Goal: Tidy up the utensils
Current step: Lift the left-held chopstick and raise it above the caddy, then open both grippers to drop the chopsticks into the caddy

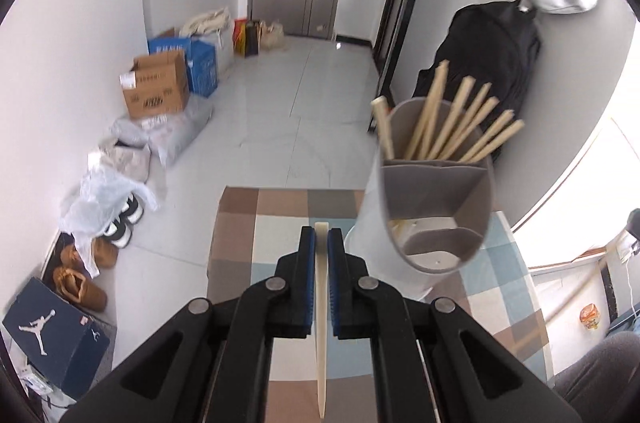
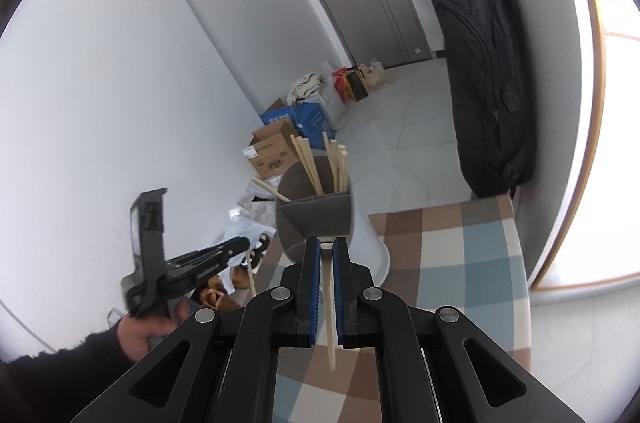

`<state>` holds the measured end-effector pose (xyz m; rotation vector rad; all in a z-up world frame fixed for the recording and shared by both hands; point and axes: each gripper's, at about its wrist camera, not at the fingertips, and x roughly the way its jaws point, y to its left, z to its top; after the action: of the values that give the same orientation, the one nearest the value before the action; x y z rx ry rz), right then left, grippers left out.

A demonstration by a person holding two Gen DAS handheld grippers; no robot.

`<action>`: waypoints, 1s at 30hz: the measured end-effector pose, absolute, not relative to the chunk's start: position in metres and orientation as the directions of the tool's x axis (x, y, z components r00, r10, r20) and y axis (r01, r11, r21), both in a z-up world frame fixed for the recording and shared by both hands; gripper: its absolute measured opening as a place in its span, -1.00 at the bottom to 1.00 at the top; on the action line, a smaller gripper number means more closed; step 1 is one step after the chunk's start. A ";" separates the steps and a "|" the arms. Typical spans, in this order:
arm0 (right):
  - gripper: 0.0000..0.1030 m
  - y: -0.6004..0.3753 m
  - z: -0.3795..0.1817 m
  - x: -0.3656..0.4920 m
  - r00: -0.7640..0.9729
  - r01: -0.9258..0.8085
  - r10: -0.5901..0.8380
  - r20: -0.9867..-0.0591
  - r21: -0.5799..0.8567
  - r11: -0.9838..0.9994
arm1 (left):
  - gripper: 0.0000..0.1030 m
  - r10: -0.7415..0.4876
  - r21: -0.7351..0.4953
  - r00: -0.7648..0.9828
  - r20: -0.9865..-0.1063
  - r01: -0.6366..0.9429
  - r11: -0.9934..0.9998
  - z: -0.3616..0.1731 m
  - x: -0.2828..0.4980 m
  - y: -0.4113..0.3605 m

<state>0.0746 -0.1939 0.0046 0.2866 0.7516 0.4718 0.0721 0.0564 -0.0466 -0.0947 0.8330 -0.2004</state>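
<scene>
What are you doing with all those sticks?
A person is sorting chopsticks into a holder on a checked tablecloth. Each hand-held gripper is shut on one chopstick: the left hand-held gripper holds a pale chopstick, and the right hand-held gripper holds another chopstick. A bunch of chopsticks already stands in the holder's back compartment. The nearer compartments look mostly empty. Neither held chopstick is in the holder yet.

Lower ends of the chopsticks are hidden inside the holder. Print on the cardboard box is too small to be read.
</scene>
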 end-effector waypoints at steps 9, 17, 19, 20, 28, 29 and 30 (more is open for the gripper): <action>-0.89 -0.167 0.021 0.083 0.644 -0.356 0.510 -0.570 0.367 0.859 | -0.97 -0.227 -0.115 0.692 -0.685 0.205 0.972 -0.023 0.067 0.059; -0.89 -0.155 0.041 0.095 0.658 -0.383 0.510 -0.554 0.337 0.860 | -0.97 -0.242 -0.091 0.729 -0.641 0.241 0.966 0.011 0.059 0.049; -0.90 -0.152 0.045 0.100 0.660 -0.389 0.508 -0.554 0.327 0.861 | -0.97 -0.248 -0.092 0.733 -0.634 0.246 0.965 0.017 0.058 0.048; -0.90 -0.151 0.048 0.102 0.661 -0.390 0.507 -0.554 0.323 0.862 | -0.97 -0.246 -0.090 0.734 -0.633 0.246 0.965 0.020 0.059 0.048; -0.90 -0.146 0.071 0.121 0.672 -0.395 0.507 -0.540 0.318 0.862 | -0.97 -0.261 -0.074 0.727 -0.635 0.280 0.957 0.056 0.060 0.041; -0.90 -0.144 0.076 0.124 0.675 -0.400 0.509 -0.534 0.315 0.861 | -0.97 -0.268 -0.079 0.725 -0.635 0.284 0.956 0.060 0.060 0.040; -0.90 -0.143 0.080 0.126 0.678 -0.403 0.508 -0.531 0.310 0.861 | -0.97 -0.269 -0.079 0.727 -0.632 0.285 0.955 0.067 0.059 0.039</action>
<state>0.1259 -0.1432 0.0798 0.1728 0.6470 0.5146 0.0594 0.0394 0.0672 0.0244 0.6927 -0.3050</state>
